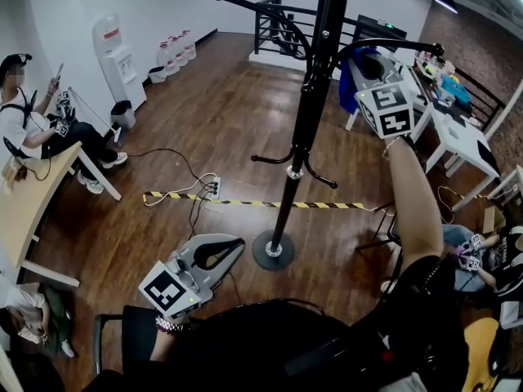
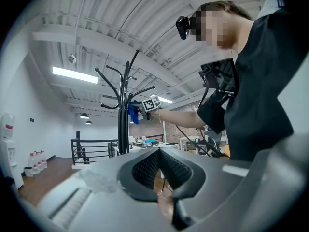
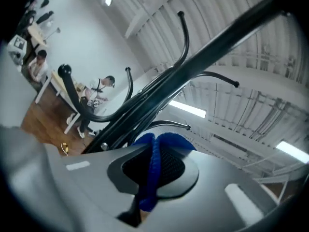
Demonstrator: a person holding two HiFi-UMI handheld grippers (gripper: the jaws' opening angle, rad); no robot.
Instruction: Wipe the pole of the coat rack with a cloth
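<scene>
right fingers pinching cloth, left fingers together

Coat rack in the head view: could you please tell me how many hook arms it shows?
4: one long arm upper left, a second long arm upper right, two short hooks lower down, left and right. The top is cut off; more may be hidden.

Right claw, arm stretched up, pinches the cloth; left claw hangs low, jaws together.
</scene>
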